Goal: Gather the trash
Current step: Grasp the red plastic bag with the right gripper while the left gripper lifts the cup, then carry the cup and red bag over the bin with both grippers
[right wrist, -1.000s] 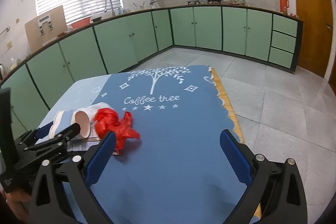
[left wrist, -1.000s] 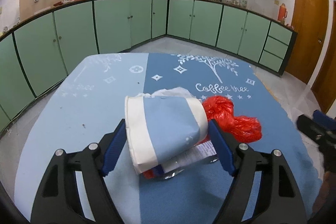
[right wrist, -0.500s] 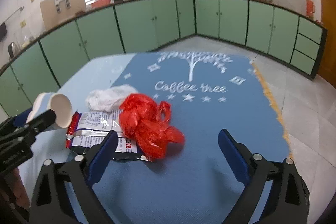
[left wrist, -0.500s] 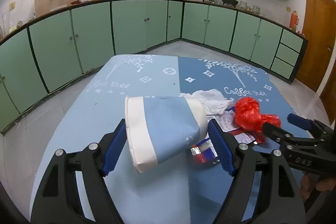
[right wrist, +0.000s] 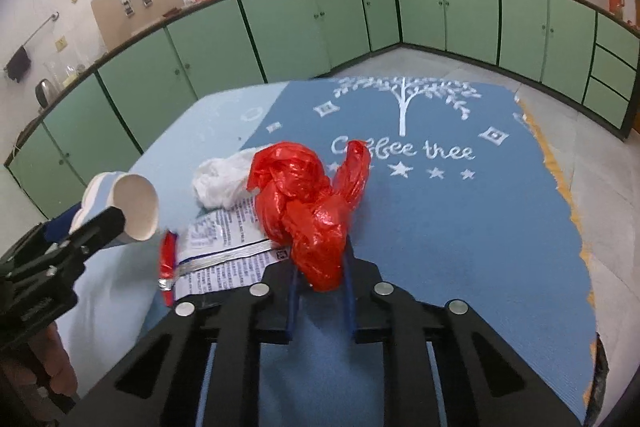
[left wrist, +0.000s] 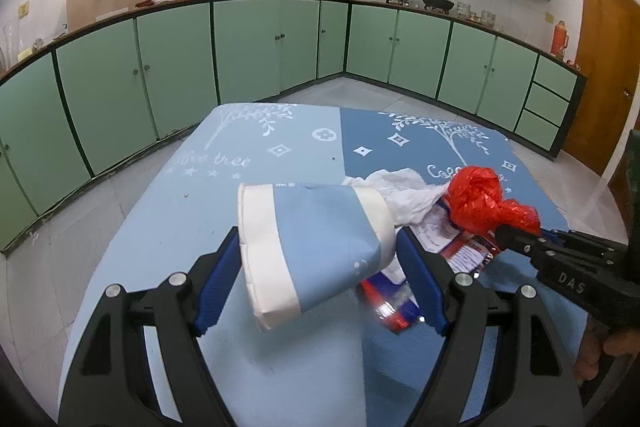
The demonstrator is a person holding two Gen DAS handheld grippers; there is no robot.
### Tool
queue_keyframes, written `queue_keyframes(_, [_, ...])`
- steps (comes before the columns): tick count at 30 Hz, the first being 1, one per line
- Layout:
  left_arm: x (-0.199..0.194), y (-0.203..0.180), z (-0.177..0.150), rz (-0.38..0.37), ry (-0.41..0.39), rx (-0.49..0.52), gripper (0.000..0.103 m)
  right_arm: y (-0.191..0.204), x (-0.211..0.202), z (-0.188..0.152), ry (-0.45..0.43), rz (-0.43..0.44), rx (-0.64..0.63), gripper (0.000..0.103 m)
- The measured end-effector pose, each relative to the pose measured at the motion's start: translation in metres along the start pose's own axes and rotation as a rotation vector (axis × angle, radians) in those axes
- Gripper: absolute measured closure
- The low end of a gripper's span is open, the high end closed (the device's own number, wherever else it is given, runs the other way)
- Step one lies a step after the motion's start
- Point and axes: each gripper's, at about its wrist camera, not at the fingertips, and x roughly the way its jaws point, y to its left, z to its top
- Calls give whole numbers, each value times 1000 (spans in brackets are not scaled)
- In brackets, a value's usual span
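My left gripper (left wrist: 320,263) is shut on a blue and white paper cup (left wrist: 312,251) and holds it on its side above the table; the cup also shows in the right wrist view (right wrist: 128,203). My right gripper (right wrist: 320,267) is shut on a crumpled red plastic bag (right wrist: 308,203), which also shows in the left wrist view (left wrist: 480,203). A crumpled white tissue (right wrist: 220,179) and a flattened printed snack wrapper (right wrist: 224,247) lie on the blue tablecloth (right wrist: 460,227) just left of the red bag.
The table stands in a kitchen with green cabinets (left wrist: 248,47) along the far walls. The tablecloth's right edge (right wrist: 560,179) drops to a tiled floor. A wooden door (left wrist: 604,67) is at the far right.
My right gripper moved in and closed on the red bag, which was free between open jaws before. My left gripper lifted the cup slightly and kept its hold.
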Motion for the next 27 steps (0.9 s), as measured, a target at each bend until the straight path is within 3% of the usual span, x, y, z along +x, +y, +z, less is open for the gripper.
queue_keyframes(11, [-35,-32,5,-75,-48,39,28,-17,-69,-2,-99,-31,41,87])
queue_keyframes(27, [-66,-147,-11,-316,-60,178,28,-83,-173,-51,-170,-183,154,87])
